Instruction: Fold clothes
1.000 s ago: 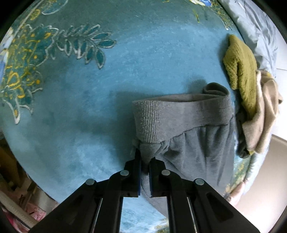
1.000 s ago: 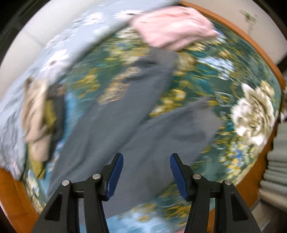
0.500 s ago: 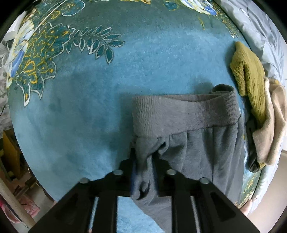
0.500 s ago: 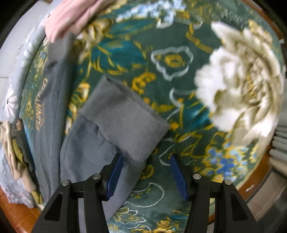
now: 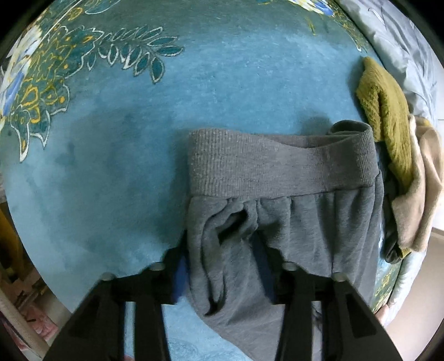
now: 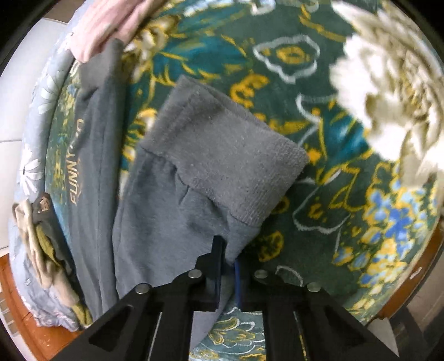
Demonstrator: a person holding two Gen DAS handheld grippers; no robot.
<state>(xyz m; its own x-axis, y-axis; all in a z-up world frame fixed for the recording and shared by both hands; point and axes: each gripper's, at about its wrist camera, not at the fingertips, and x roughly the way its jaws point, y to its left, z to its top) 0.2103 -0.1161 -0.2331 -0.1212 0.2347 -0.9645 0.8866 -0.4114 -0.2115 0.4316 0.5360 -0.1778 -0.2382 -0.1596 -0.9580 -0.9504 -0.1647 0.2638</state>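
Spreading under everything, the floral teal blanket (image 5: 116, 172) filled both views, plush and bare ahead of the left gripper (image 5: 222, 258). On it lay the grey sweatpants (image 5: 277, 222), directly ahead of and beneath both tools: soft, thick fleece, probably limp and light enough to drag yet bulky when doubled. The ribbed waistband (image 5: 277, 166) looked the firmest place to take hold; loose fabric below it bunched into wrinkles.

The left gripper's jaws stood wide apart, fabric draped loosely between them, gripping nothing. The right gripper (image 6: 227, 263) was pinched narrow on the sweatpants' edge just below a ribbed band (image 6: 236, 155).

A dark printed shirt (image 6: 91, 166) lay touching the sweatpants to the left of the right gripper and could get dragged along with any fold. A pink garment (image 6: 111, 25) sat far ahead at upper left. To the right of the left gripper, an olive knit (image 5: 385, 116) and a beige garment (image 5: 421, 188) were heaped against the waistband's far end, crowding that side.
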